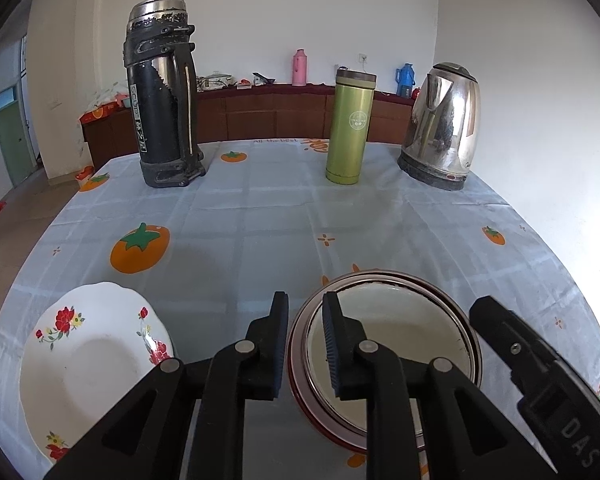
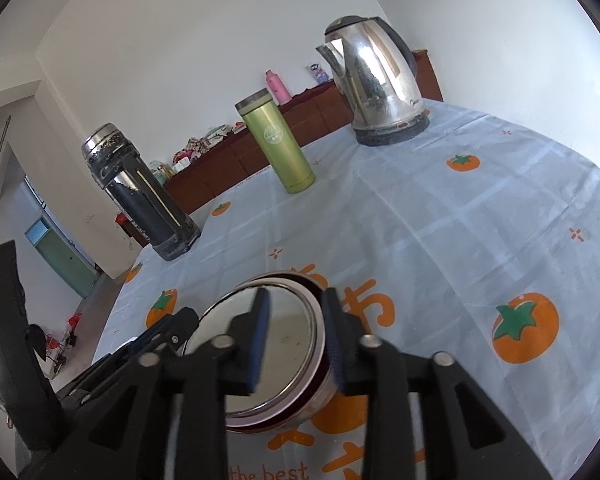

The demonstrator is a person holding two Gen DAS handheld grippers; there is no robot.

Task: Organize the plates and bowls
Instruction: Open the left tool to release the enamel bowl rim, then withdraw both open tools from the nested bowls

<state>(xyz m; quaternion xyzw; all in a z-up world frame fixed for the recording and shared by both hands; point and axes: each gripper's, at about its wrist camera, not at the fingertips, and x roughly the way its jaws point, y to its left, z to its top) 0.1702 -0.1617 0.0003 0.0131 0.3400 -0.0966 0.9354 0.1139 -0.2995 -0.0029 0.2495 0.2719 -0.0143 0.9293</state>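
The round steel bowl with a dark red outer wall (image 1: 384,356) (image 2: 276,348) is sitting on the pale blue tablecloth printed with orange persimmons (image 1: 260,216) (image 2: 460,220), with both grippers straddling its rim. The left gripper (image 1: 306,344) and right gripper (image 2: 296,340) are each standing with jaws parted, one finger inside, one outside. A white scalloped plate with red flowers (image 1: 88,364) is lying just left, while a black flask (image 1: 162,92), green tumbler (image 1: 350,126) and steel kettle (image 1: 444,128) are standing well beyond.

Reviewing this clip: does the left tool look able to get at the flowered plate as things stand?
Probably yes, but not at once. The left tool straddles the near-left rim of the metal bowl, one finger inside. The flowered plate lies just to its left on the tablecloth, nothing between them.
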